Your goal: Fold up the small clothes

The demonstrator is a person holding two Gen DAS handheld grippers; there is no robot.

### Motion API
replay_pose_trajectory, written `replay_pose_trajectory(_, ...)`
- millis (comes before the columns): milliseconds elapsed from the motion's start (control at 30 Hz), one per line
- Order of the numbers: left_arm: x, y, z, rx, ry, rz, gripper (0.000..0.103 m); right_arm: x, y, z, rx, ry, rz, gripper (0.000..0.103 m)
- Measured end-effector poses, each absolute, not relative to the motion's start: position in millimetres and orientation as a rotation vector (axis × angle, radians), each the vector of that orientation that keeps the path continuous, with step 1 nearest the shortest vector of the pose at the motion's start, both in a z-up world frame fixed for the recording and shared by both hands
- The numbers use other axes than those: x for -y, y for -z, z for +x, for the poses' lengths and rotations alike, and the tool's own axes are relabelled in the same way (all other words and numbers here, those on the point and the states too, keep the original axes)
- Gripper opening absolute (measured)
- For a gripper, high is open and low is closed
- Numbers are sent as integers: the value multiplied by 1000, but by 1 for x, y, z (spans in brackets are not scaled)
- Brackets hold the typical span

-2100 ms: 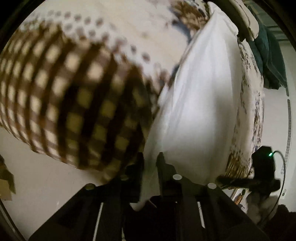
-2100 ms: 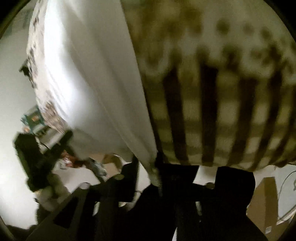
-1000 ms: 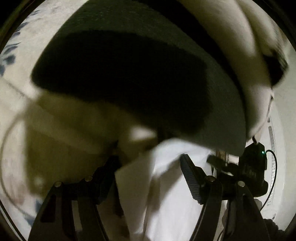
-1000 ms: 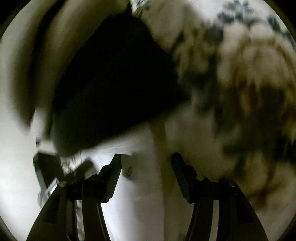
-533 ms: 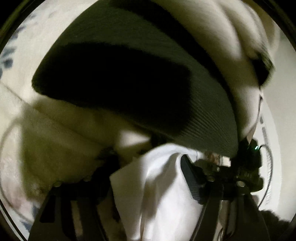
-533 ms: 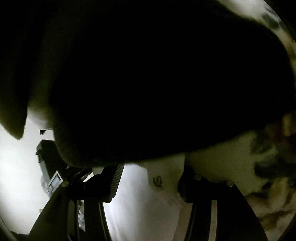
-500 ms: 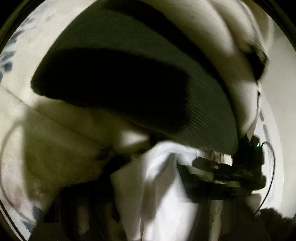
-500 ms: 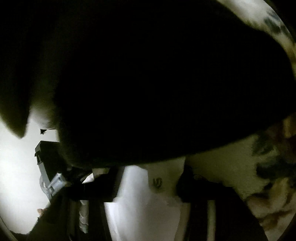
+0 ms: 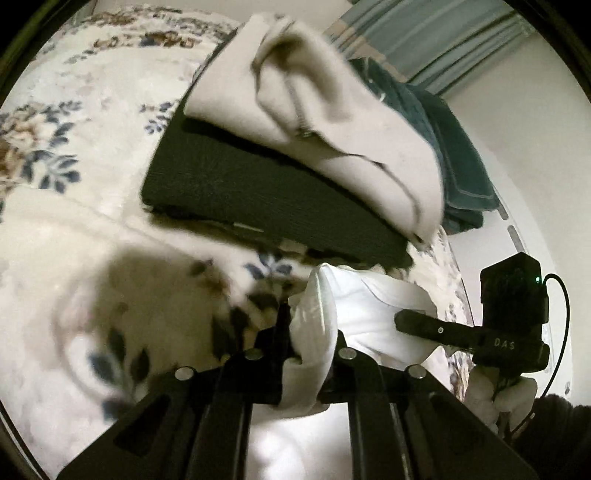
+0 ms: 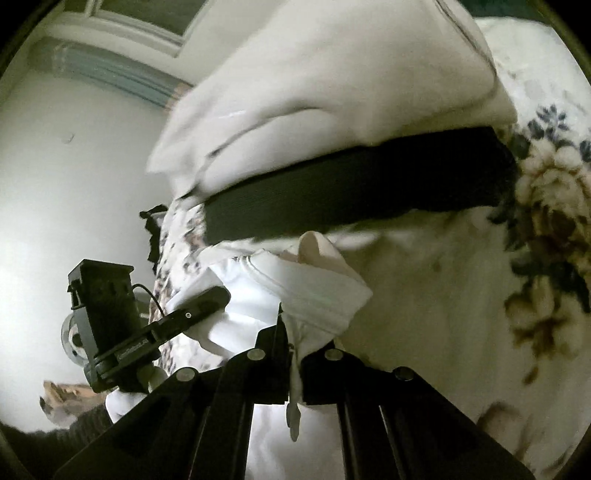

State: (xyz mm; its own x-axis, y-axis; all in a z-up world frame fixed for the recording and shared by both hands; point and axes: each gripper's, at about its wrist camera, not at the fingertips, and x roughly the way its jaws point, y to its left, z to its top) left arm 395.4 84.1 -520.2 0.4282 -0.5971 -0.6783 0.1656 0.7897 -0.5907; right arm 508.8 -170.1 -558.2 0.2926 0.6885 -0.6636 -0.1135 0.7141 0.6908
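Observation:
A white garment [image 9: 373, 306] lies bunched on a floral bedspread [image 9: 74, 240]. My left gripper [image 9: 308, 332] is shut on a thick fold of it at one edge. My right gripper [image 10: 293, 332] is shut on the opposite edge of the white garment [image 10: 310, 291]; a thin strip of cloth hangs down between its fingers. Each gripper shows in the other's view: the right gripper [image 9: 476, 332] at the right, the left gripper [image 10: 147, 332] at the left. Just beyond the garment sits a stack of a folded dark ribbed garment [image 9: 258, 195] with a folded cream garment [image 9: 332, 122] on top.
The stack also shows in the right wrist view, dark garment [image 10: 351, 188] under the cream one [image 10: 332, 85]. A teal towel pile [image 9: 454, 173] lies behind the stack. A white wall [image 10: 74, 166] and a window with a blue curtain [image 9: 436, 33] are beyond the bed.
Both grippers were open around the white garment's edges right at the stack; now both are shut on the garment and have drawn back, so the stack sits farther away.

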Motion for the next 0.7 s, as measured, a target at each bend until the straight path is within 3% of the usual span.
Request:
replay_pose_trajectory(200,-91,495,346,-989,528,-483,8,168,522,432,-1113,-619,504,3)
replay_pose_trajectory(300,-74,489,323,-1026,520,-481,13,144,508,383,-1134,-654,458,3)
replay_pose_trajectory(333,-66,493,310,-1054,505,-487,21,150,505,371,-1150,-663,448,4)
replay_pose_trajectory(367,-71,497,297,-1075,492,-491,37,148,506,353,-1174,-676,435,4)
replay_pose_trajectory(433,-81,508,258,-1127,447,-502,65,158,512,320,-1257,-691,413,11)
replay_pose_trajectory(467,-87,511,242,-1147,423,-508,65,158,518,302,-1316,-691,399,14)
replay_pose_trajectory(533,-104,526,206,-1228,368,-545,65,155,528,268,-1424,-704,359,37)
replay_pose_trajectory(567,-109,532,197,-1261,332,-545,65,158,533,251,-1485,-713,339,42)
replay_pose_trajectory(700,-138,537,168,-1300,243,-610,65,171,541,209,-1612,-675,356,48)
